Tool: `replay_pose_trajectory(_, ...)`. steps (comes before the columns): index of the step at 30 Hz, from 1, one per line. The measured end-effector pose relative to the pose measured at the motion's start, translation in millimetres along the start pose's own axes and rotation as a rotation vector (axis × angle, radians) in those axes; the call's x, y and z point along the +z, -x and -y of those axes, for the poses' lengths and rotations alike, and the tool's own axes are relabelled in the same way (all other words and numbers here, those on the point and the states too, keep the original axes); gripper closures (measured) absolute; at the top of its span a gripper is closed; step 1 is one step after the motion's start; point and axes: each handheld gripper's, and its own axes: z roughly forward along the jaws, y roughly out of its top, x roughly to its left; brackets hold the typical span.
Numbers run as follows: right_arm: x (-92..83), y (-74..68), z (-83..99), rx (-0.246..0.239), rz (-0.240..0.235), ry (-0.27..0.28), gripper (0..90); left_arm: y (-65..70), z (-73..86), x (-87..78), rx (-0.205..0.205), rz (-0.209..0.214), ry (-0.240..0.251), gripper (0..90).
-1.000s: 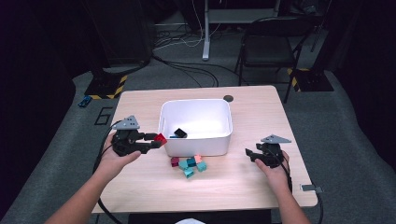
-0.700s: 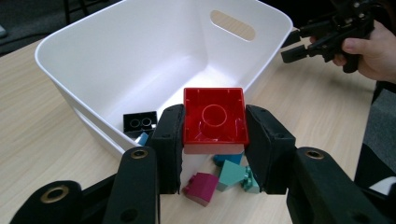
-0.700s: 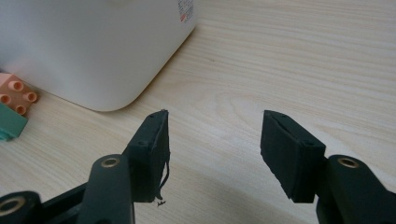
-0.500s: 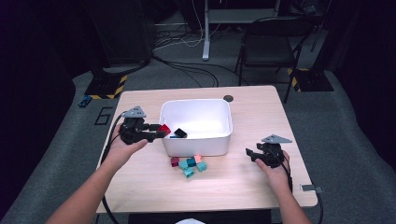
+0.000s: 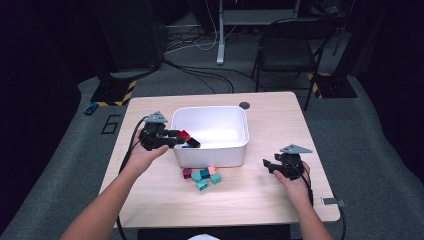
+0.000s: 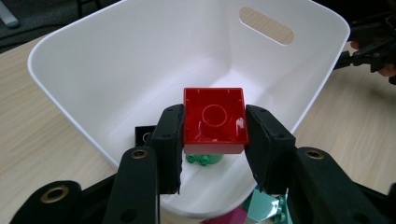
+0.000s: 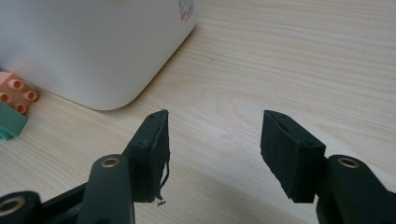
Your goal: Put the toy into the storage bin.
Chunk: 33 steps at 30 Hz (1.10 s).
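Note:
My left gripper (image 5: 176, 136) (image 6: 214, 133) is shut on a red brick (image 6: 215, 120) (image 5: 183, 135), its hollow underside turned toward the camera, held over the left rim of the white bin (image 5: 220, 155) (image 6: 93, 74). Inside the bin lie a black brick (image 6: 144, 134) (image 5: 193, 143) and a green brick (image 6: 204, 159). My right gripper (image 5: 269, 165) (image 7: 212, 147) rests low over the table to the right of the bin, open, with bare wood between its jaws.
Several loose bricks lie on the table just in front of the bin: teal (image 5: 202, 184), pink (image 5: 213, 170) and dark magenta (image 5: 187, 173). A peach brick (image 7: 16, 93) lies beside the bin's corner (image 7: 93, 46). A round dark hole (image 5: 244, 105) marks the table's far edge.
My left gripper has carried the red brick rightward from beside the bin to over its left rim. The right gripper has stayed still.

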Motion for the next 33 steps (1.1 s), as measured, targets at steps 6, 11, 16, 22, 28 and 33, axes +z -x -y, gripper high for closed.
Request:
replay_pose_trajectory(6, -0.3, -0.1, 0.0, 0.001, 0.001, 0.001, 41.8, 2.5, -2.7, 13.2, -0.007, -0.009, -0.010, 58.8)
replay_pose_trajectory(11, -0.6, 1.5, 0.2, -0.002, 0.004, 0.004, 41.7, 3.8, -2.5, 21.0, -0.010, -0.008, -0.017, 58.8)
replay_pose_trajectory(16, -0.9, 2.2, 0.4, 0.004, 0.001, 0.001, 41.7, 6.1, -2.1, 24.6, 0.003, -0.020, -0.036, 58.7)
replay_pose_trajectory(22, -1.0, 1.6, 0.1, 0.008, 0.003, 0.005, 41.7, 6.2, -1.3, 24.8, 0.001, -0.019, -0.041, 57.8)
replay_pose_trajectory(28, -0.6, 2.4, 0.5, 0.000, 0.004, 0.001, 41.7, 5.7, -1.5, 20.8, 0.003, -0.022, -0.034, 52.3)
replay_pose_trajectory(33, -0.9, 2.1, 0.6, 0.005, 0.001, 0.002, 41.7, 8.5, -0.5, 8.8, 0.009, -0.020, -0.002, 51.9)
